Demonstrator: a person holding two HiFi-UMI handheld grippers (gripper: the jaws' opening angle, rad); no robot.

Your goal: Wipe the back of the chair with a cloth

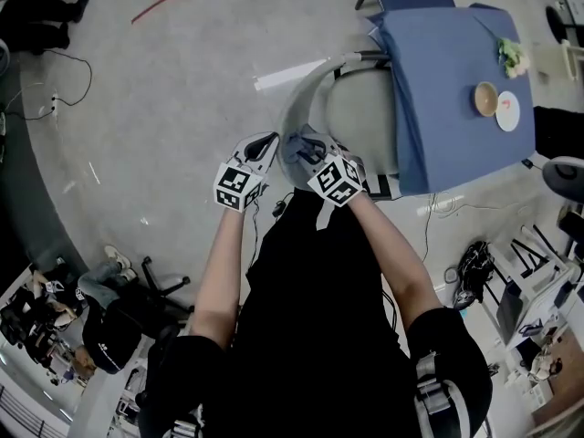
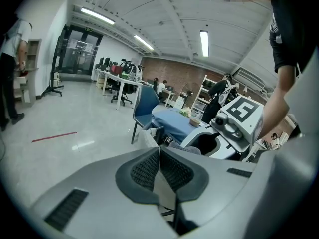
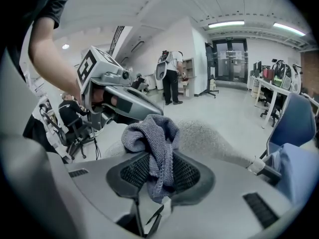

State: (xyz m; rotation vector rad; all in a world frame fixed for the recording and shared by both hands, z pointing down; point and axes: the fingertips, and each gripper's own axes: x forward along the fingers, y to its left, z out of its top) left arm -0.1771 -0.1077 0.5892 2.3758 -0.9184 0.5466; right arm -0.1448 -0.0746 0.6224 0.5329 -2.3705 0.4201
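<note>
**Right gripper** (image 3: 158,156): the jaws are closed on a blue-grey knitted cloth (image 3: 152,133). The cloth is pinched between the black ribbed pads (image 3: 189,176). A bunched fold stands above the jaws and a short tail hangs below them.

**Task object:** the light grey speckled chair back (image 3: 212,136) lies directly beyond the jaws. The bunched fold sits at its upper edge. The right gripper view does not show whether the two are touching.

**Head view:**
- The right gripper (image 1: 310,149) is at the near end of the curved chair back (image 1: 306,94).
- The cloth (image 1: 297,146) shows as a bluish wad at the tips of the jaws, against the top rim of the chair back.

**Left gripper** (image 2: 159,151): the jaws are closed pad to pad with nothing between them. In the head view the left gripper (image 1: 263,149) is just beside the right one, on the left side of the chair back's near end, and it carries no part of the cloth.

**Surroundings:**
- The chair's grey seat (image 1: 360,121) is pushed up to the left edge of a surface with a blue cover (image 1: 456,135).
- Near that surface's right edge, a round brown bowl (image 1: 485,99) stands just beside a white plate (image 1: 508,112).
</note>
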